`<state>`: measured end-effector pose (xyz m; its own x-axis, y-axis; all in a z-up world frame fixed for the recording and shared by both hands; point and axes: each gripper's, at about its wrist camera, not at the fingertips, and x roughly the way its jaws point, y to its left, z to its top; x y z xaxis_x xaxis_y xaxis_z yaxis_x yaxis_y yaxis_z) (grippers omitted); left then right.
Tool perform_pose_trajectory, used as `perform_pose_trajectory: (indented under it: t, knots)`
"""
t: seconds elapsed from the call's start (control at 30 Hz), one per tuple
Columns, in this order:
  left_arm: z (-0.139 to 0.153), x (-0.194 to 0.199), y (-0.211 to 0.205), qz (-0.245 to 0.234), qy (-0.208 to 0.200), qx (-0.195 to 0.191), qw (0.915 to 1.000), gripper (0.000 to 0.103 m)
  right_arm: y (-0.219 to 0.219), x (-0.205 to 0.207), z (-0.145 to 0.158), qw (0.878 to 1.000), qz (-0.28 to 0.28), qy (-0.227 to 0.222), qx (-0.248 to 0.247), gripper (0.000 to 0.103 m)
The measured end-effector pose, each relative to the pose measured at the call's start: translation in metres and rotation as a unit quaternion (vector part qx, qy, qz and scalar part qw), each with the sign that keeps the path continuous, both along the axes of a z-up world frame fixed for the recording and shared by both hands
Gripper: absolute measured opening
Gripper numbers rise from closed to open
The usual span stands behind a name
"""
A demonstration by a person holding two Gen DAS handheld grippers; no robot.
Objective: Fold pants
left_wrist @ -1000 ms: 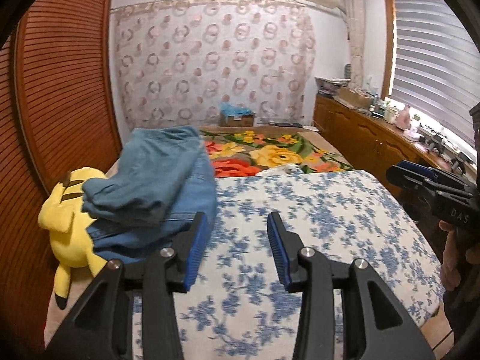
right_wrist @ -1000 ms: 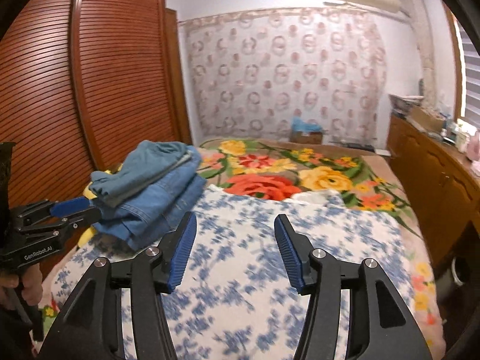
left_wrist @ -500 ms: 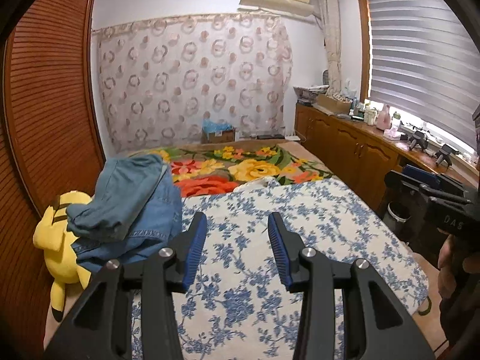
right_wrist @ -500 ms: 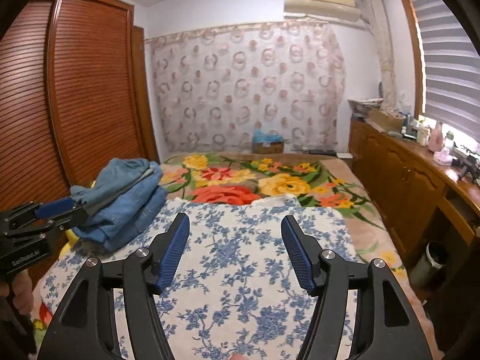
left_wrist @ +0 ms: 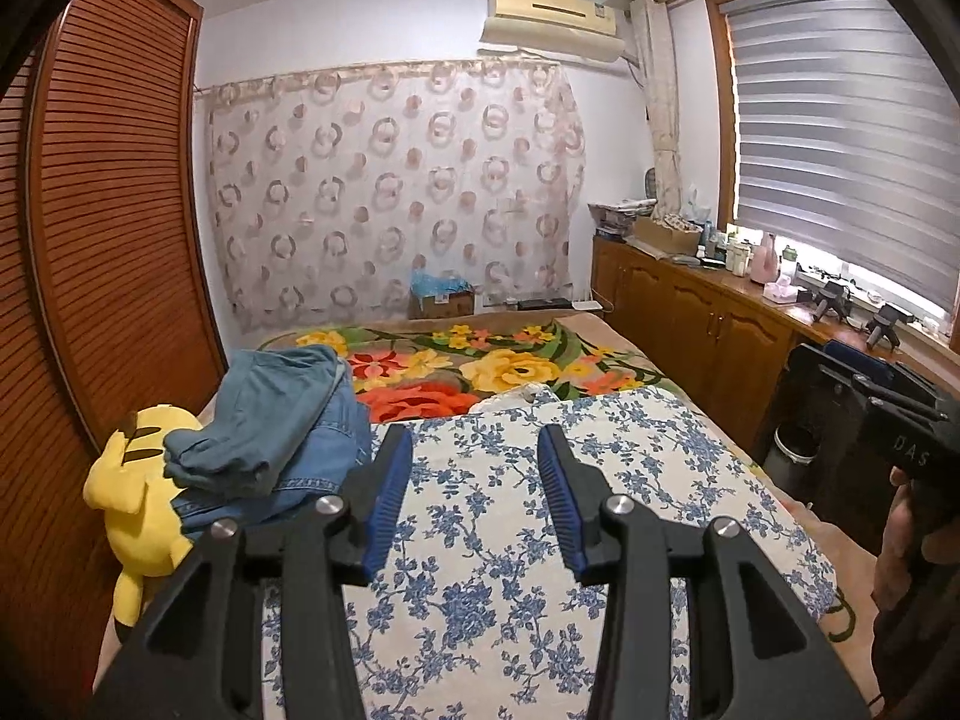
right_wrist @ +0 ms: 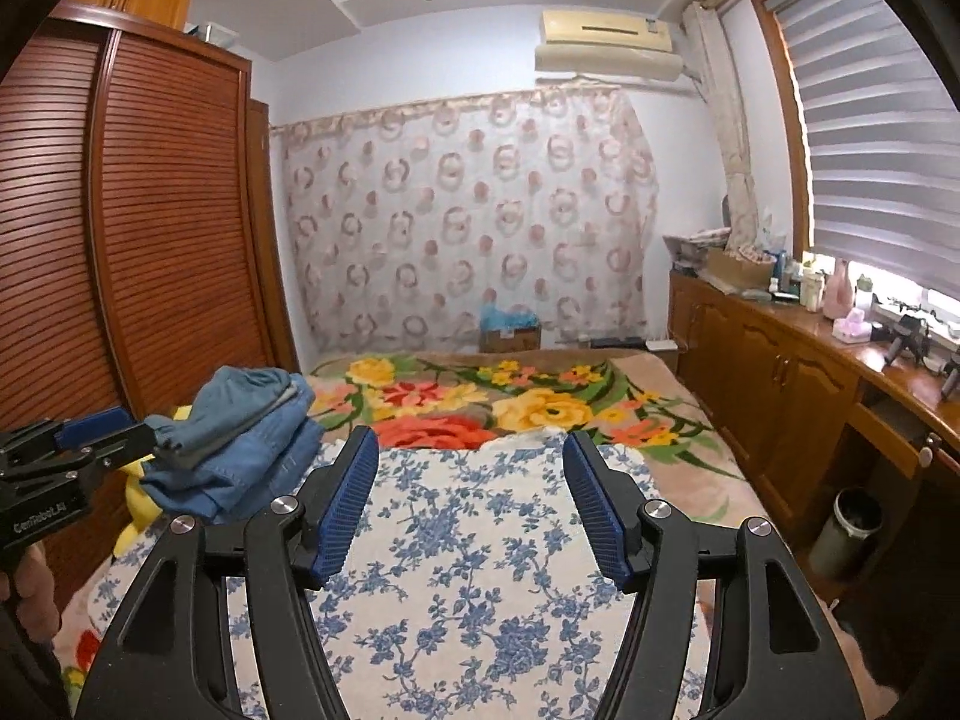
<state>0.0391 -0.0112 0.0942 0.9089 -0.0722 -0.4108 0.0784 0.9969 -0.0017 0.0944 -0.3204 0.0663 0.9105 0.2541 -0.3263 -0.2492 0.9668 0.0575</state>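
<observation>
The left gripper is raised and level, pointing toward 12 o'clock, its blue-padded fingers spread apart with nothing between them. The right gripper is held the same way, fingers parted wider and empty. Each shows in the other's view: the right at 3 o'clock, its holding hand partly visible below; the left at 9 o'clock, probably gripped by the hand beneath.
</observation>
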Motion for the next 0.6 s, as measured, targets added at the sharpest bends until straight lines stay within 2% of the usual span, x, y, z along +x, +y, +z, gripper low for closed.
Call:
perform_pose_trajectory:
  t: [0.6]
  knots:
    - [0.000,-0.005,0.011,0.010,-0.002,-0.005,0.9999,0.044,0.007,-0.004,-0.001,1.000,0.002,0.001,0.001,0.066]
